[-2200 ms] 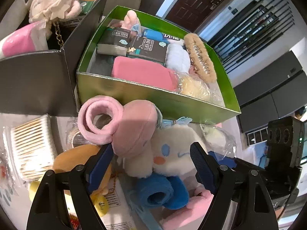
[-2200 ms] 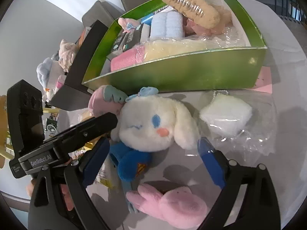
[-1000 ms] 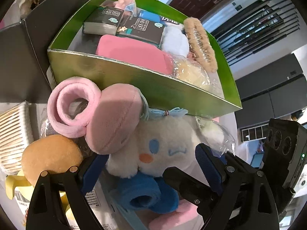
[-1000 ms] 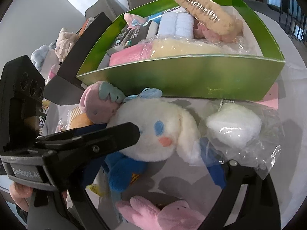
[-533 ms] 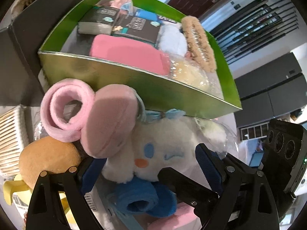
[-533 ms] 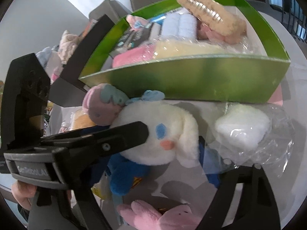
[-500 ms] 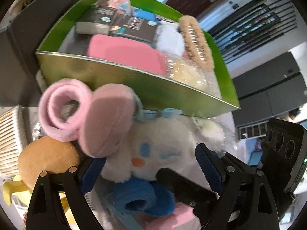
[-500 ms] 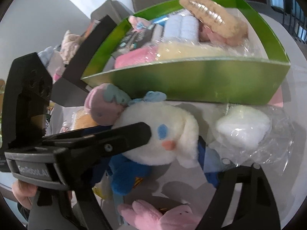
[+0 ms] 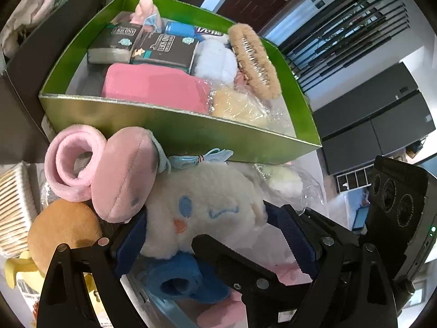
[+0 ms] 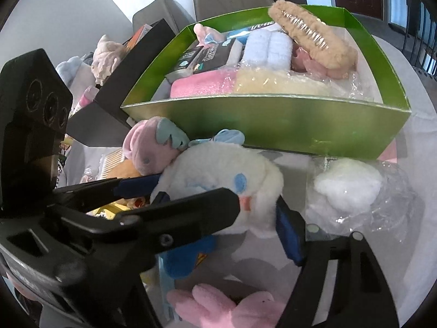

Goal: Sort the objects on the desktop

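A white plush dog with blue feet lies on the table in front of the green box. My left gripper has its blue pads on both sides of the plush head, touching it. My right gripper also straddles the plush from the other side; its right fingertip is beside the plush's ear, its left finger is hidden behind the left gripper's arm. The green box holds a pink sponge, dark packets, a fuzzy hair clip.
A pink plush with a rolled ear and a brown plush lie left of the dog. A bagged white puff lies right. A pink plush is near. A black box stands left; cotton swabs too.
Both grippers have moved in over the white plush dog. The left gripper's jaws have narrowed onto its head, and the plush has shifted slightly.
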A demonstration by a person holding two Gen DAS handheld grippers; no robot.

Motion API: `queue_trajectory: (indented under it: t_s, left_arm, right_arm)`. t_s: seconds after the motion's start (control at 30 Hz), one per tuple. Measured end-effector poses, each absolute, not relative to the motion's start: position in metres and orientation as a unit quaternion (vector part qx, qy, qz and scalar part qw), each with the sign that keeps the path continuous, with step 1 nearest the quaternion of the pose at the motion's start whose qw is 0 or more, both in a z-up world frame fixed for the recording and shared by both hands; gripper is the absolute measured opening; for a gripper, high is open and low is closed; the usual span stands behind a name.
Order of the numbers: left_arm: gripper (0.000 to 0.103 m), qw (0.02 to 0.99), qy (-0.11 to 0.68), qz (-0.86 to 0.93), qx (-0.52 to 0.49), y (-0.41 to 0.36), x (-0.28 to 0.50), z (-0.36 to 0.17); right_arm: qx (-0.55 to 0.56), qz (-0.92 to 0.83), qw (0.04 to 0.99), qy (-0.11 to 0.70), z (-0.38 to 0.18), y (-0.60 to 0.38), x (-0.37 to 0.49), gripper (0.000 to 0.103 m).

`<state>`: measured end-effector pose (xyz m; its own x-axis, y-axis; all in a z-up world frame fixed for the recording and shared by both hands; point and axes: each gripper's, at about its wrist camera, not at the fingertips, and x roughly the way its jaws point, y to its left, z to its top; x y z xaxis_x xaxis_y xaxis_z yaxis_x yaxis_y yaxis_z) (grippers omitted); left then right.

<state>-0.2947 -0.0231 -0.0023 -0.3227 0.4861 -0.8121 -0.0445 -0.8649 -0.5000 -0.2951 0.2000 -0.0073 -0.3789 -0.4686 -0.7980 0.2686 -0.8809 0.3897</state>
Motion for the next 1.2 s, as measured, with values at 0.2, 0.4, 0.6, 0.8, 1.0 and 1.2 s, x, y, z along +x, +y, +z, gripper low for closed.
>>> queue_trajectory:
  t_s: [0.2,0.4,0.6,0.8,1.0,1.2]
  left_arm:
    - [0.092,0.169,-0.199,0.796,-0.545,-0.028,-0.292,0.007]
    - [0.092,0.171,-0.197,0.802,-0.537,-0.019,-0.292,0.014]
    - [0.092,0.175,-0.196,0.808,-0.528,-0.016,-0.293,0.023]
    - [0.092,0.177,-0.194,0.815,-0.516,-0.017,-0.288,0.035]
    - [0.092,0.179,-0.185,0.825,-0.503,-0.014,-0.282,0.048]
    - [0.092,0.185,-0.184,0.828,-0.496,-0.015,-0.280,0.053]
  right_arm:
    - [0.496,-0.833,0.229,-0.093,0.010,0.198,-0.290,0.075]
    - [0.487,-0.838,0.230,-0.091,0.020,0.200,-0.287,0.076]
    - [0.480,-0.842,0.230,-0.091,0.031,0.201,-0.284,0.076]
    - [0.470,-0.846,0.234,-0.091,0.041,0.202,-0.279,0.075]
    - [0.464,-0.850,0.233,-0.090,0.049,0.201,-0.276,0.075]
    - [0.459,-0.853,0.231,-0.090,0.055,0.203,-0.275,0.075]
